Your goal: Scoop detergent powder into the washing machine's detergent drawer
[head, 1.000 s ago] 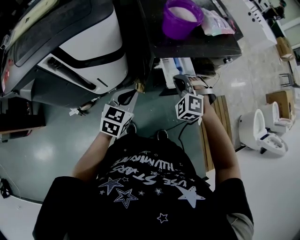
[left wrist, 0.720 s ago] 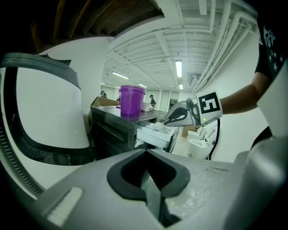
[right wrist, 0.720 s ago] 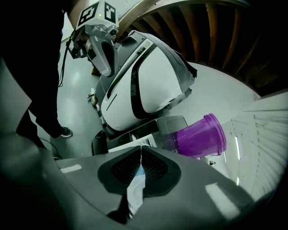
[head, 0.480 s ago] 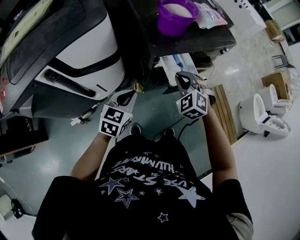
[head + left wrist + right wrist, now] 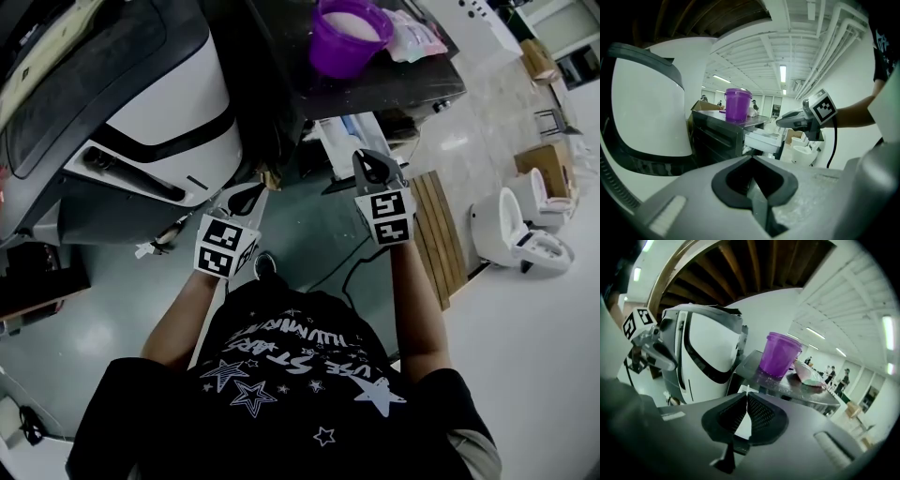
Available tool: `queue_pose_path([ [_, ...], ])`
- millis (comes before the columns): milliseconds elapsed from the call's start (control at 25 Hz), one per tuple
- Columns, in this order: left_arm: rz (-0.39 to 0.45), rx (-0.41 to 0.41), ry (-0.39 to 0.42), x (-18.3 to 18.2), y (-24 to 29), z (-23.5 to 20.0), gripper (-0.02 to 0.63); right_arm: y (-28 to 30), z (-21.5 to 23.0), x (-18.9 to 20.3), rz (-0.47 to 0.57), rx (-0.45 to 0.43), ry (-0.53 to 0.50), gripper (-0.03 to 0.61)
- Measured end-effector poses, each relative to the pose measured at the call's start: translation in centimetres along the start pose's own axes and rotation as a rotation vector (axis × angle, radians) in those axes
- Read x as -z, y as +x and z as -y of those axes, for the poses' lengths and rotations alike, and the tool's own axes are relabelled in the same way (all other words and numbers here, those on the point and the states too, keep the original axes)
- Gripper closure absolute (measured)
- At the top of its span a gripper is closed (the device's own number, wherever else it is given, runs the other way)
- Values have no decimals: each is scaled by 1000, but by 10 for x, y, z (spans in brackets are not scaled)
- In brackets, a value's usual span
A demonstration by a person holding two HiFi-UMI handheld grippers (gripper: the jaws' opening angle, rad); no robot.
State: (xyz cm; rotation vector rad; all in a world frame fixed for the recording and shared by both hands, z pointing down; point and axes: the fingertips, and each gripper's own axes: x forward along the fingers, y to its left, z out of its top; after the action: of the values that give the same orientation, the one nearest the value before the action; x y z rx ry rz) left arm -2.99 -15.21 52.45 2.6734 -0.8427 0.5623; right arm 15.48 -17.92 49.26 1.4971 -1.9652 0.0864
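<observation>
Held left tool [image 5: 246, 195] and right tool [image 5: 370, 163] clenched on nothing, near the body. Found purple powder tub [image 5: 349, 36] far on the dark worktop [image 5: 394, 84], white detergent drawer [image 5: 339, 136] pulled out below. Fitted either approach before scooping or retreat after; could not see into the drawer.

Operator kit: black star-print T-shirt [image 5: 291, 375], two grey handheld grippers.
Shirt is short-sleeved, with white stars and white lettering across the front. Left gripper [image 5: 246, 197] and right gripper [image 5: 372, 171] have grey moulded bodies and black cross-hatched pads [image 5: 762, 414]. Each carries a white cube [image 5: 225, 251] printed with black square markers. A black cable [image 5: 833, 140] hangs off the right unit.
</observation>
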Motion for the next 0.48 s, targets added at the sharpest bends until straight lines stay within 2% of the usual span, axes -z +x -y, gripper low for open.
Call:
queue_pose_path([
  [240, -1, -15, -1, 1, 2, 6, 612, -17, 14, 6, 74, 18, 222, 545],
  [480, 2, -13, 22, 0, -10, 33, 612, -48, 12, 6, 140, 11, 326, 545],
])
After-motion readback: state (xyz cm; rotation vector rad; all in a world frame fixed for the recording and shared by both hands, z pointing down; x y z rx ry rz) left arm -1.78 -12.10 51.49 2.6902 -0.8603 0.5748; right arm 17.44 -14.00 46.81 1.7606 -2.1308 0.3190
